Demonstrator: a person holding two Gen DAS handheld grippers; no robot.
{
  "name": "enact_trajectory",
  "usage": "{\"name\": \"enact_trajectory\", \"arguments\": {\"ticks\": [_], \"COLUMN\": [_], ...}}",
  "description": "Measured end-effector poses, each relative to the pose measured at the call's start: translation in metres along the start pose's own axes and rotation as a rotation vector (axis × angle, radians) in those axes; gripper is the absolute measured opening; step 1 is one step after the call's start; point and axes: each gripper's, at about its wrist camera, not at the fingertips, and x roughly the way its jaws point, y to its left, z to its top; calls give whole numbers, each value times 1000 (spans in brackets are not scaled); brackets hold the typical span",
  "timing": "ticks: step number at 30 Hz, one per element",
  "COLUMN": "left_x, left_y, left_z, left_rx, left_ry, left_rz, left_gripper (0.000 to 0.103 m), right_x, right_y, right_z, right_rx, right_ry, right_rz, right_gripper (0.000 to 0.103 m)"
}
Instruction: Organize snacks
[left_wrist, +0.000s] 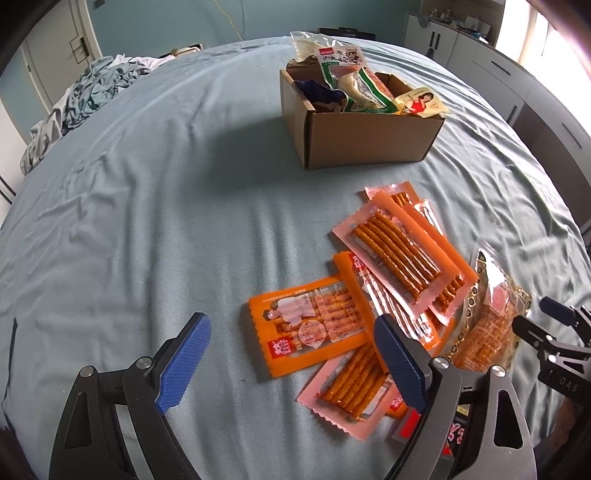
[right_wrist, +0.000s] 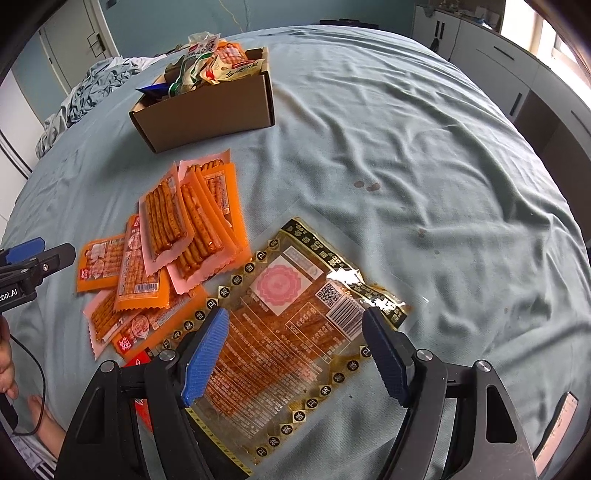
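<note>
Lying rumpled under everything: the bed. Sitting toward its far side — the cardboard box, already stuffed with snacks. Resting nearest, the large clear packet, probably light, floppy, slick; best pinched at a sealed edge. Hovering astride it, apart: right tongs. Gaping empty over the orange packets: left tongs.
</note>
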Motion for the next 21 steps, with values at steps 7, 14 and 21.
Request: {"name": "enact_trajectory", "arguments": {"ticks": [7,14,21], "left_x": [-29,-126,-232], "left_y": [1,-2,-5], "left_z": [-2,-9,-30], "left_rx": [19,47,80], "left_ry": [-60,-185,-251], "left_rz": [29,24,87], "left_gripper": [91,91,103], "right_x": [-24,-114,-233], "right_y": [0,11,7], "right_z": [-8,-15,-28], "right_rx": [10,-34,-36], "right_ry": [-31,-103,-121], "right_rz": [18,71,168], "right_gripper": [74,74,74]}}
